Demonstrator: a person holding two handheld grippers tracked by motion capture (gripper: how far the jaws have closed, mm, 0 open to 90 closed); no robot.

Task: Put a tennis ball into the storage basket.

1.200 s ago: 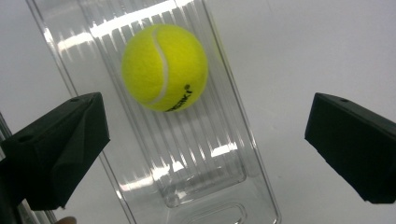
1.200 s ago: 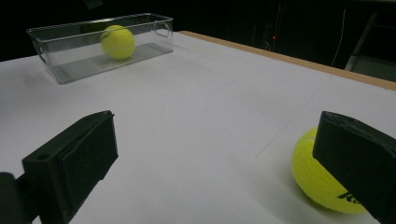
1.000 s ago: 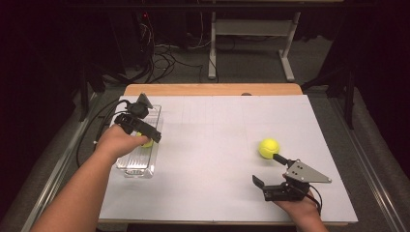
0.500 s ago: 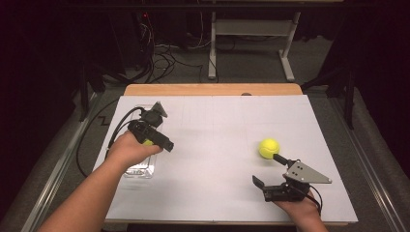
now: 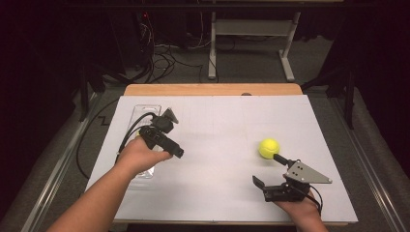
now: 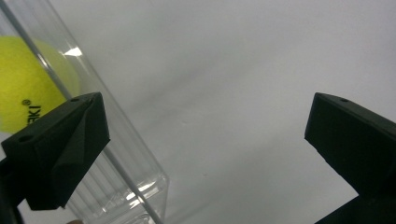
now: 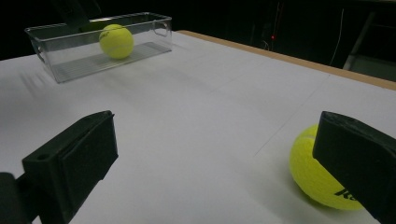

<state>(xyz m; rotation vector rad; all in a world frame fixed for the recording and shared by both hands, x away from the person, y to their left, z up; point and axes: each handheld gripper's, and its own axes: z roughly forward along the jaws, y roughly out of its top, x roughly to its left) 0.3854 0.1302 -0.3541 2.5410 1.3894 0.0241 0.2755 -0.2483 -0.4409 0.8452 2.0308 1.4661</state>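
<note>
A clear plastic bin (image 5: 145, 112) lies along the table's left side with a yellow tennis ball (image 7: 116, 41) inside it. In the left gripper view that ball (image 6: 23, 84) shows through the bin's wall (image 6: 116, 154), beside the left jaw. My left gripper (image 5: 175, 134) hovers just right of the bin, open, with bare table between its jaws (image 6: 208, 121). A second tennis ball (image 5: 269, 148) rests on the table at the right. My right gripper (image 5: 270, 170) sits just in front of it, open; in its own view (image 7: 217, 140) this ball (image 7: 322, 177) lies by the right jaw.
The white table top (image 5: 217, 130) has a wooden strip (image 5: 212, 89) along its far edge. Cables (image 5: 159, 53) and a desk frame (image 5: 251, 29) stand on the dark floor behind. A black cable (image 5: 128, 135) trails from the left gripper over the bin.
My left gripper has moved from over the bin to the right, out above the bare table. The right gripper and the ball beside it have stayed put.
</note>
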